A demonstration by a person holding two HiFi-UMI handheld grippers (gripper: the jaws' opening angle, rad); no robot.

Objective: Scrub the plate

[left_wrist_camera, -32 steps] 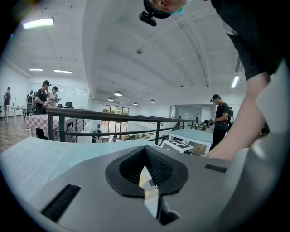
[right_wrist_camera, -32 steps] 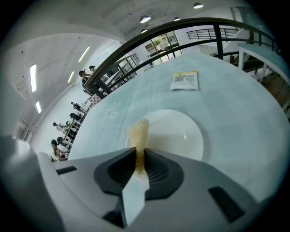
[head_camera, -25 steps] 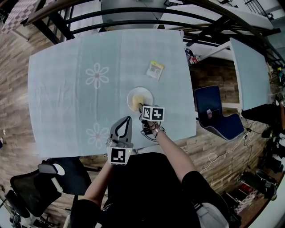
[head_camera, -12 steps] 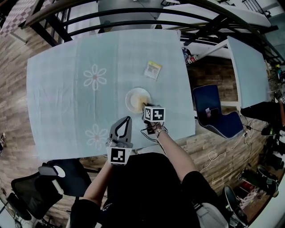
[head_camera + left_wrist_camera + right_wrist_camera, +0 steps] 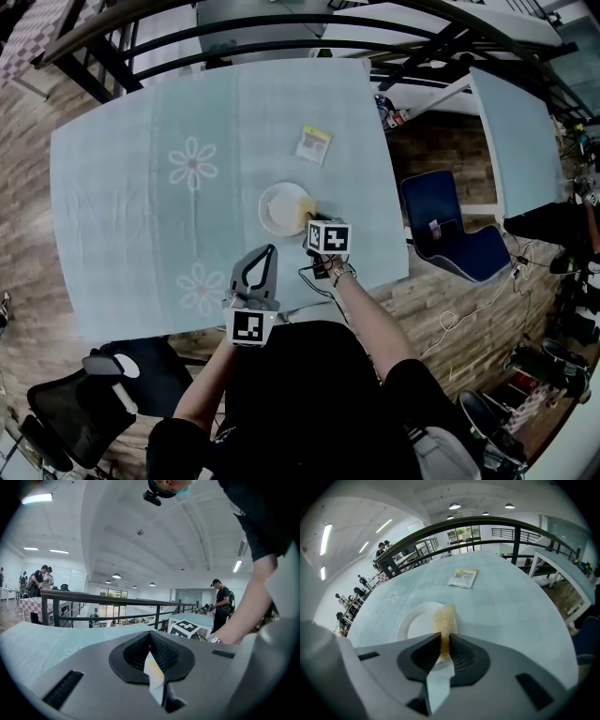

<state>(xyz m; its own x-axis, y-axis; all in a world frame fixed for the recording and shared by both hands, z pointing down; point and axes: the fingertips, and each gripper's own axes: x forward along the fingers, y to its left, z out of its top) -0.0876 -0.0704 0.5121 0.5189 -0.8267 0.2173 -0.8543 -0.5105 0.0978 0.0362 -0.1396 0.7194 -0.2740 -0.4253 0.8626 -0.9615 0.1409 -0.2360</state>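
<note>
A small white plate (image 5: 277,208) lies on the pale blue tablecloth, just ahead of me. My right gripper (image 5: 312,222) is shut on a yellow sponge (image 5: 307,212), which rests on the plate's right side. In the right gripper view the sponge (image 5: 444,619) sticks out past the jaws (image 5: 444,640) over the plate (image 5: 417,625). My left gripper (image 5: 269,251) hovers near the table's front edge, left of the plate, and touches nothing. In its own view the left gripper (image 5: 150,637) is shut and empty, and looks out over the table at the room.
A small yellow-and-white packet (image 5: 315,143) lies beyond the plate and shows in the right gripper view as a packet (image 5: 463,578). The table (image 5: 141,187) has flower prints. A dark railing (image 5: 281,23) runs behind it. A blue chair (image 5: 450,244) stands to the right, a black chair (image 5: 75,398) at lower left.
The right gripper has dragged the sponge from the plate's middle toward its right rim. The left gripper has stayed where it was.
</note>
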